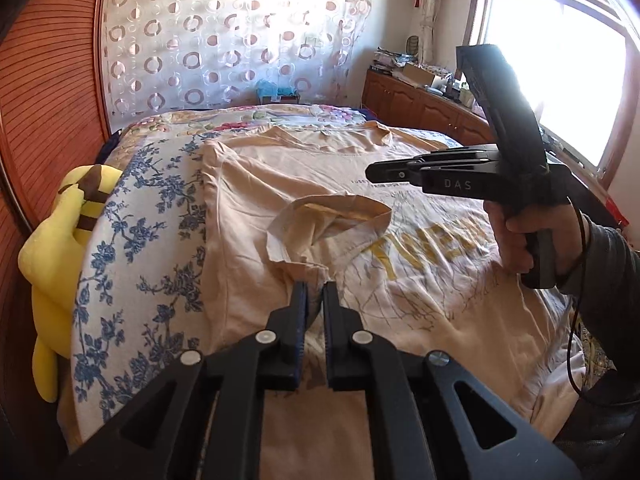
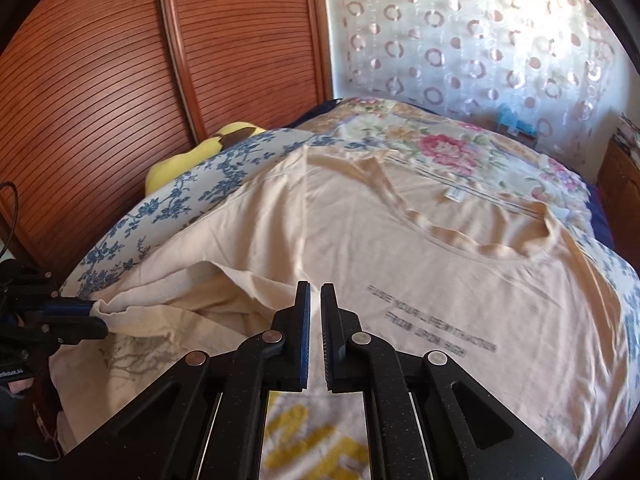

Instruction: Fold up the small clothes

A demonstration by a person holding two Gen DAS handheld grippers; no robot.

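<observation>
T-shirt [image 1: 280, 184] hem runs off the bottom edge; its small grey print [image 2: 432, 332] is blurred, unreadable

We see our left gripper [image 1: 315, 286] pinching a sleeve [image 1: 320, 228] of the beige T-shirt [image 1: 420, 280] spread on the bed [image 1: 132, 248]; our right gripper [image 1: 374, 172] hovers above, closed and empty.
</observation>
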